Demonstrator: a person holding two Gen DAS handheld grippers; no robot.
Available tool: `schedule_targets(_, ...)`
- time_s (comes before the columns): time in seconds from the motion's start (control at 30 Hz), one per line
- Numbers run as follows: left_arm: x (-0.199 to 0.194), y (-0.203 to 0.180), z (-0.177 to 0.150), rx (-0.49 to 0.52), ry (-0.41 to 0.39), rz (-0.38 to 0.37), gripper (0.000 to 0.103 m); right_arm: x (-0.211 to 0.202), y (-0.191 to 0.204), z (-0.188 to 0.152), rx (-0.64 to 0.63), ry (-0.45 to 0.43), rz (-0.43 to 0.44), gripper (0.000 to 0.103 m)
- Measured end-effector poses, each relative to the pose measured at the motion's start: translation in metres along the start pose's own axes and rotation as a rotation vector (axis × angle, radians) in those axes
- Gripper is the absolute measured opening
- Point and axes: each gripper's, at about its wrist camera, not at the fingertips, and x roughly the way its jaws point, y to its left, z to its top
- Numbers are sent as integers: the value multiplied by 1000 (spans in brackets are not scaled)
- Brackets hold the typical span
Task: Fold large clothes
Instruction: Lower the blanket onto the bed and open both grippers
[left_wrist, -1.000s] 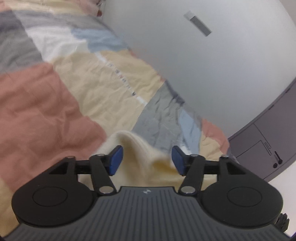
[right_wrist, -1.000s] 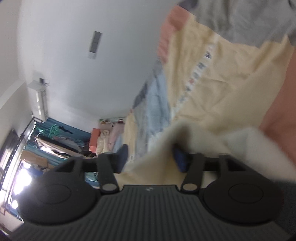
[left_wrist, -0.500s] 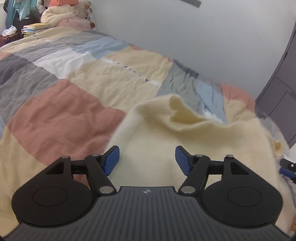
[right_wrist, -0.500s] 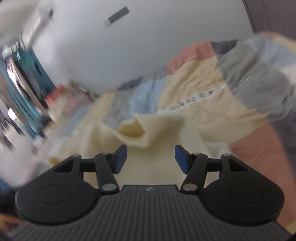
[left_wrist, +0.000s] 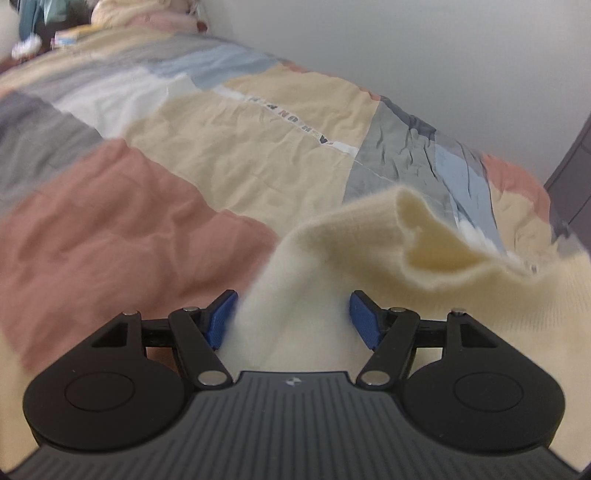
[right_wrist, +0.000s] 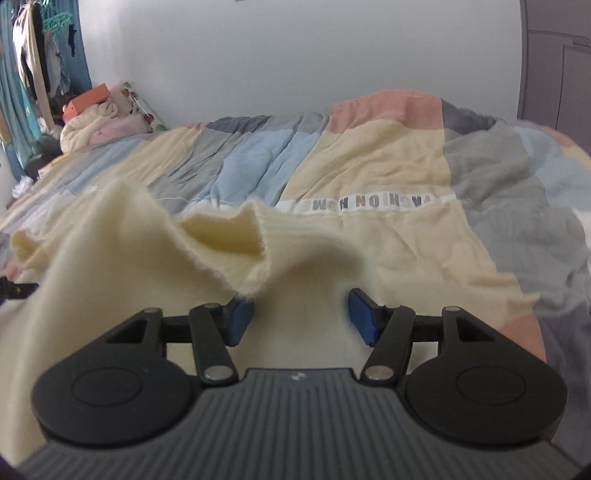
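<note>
Patchwork quilt covers bed; cream sweater atop; grey wall behind.

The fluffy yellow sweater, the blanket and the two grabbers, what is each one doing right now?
Cream sweater: rumpled, bunched up, lying on the bed.
Patchwork quilt: spread over the bed, wrinkled.
Left gripper: open, fabric between its fingers, not pinched.
Right gripper: open, fabric between its fingers, not pinched.
</note>
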Motion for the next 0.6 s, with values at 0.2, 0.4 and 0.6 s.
schedule_targets(0.2,31,-11,17,-13,-19,-10,72,22,1,10,-52,-48,-12,57)
schedule_targets(0.4,41,-21,20,26,-41,-11,71,40,-10,15,49,-19,6,58)
schedule_targets(0.6,42,-22,20,27,-65,-32,61,50,-13,15,99,-4,66,57)
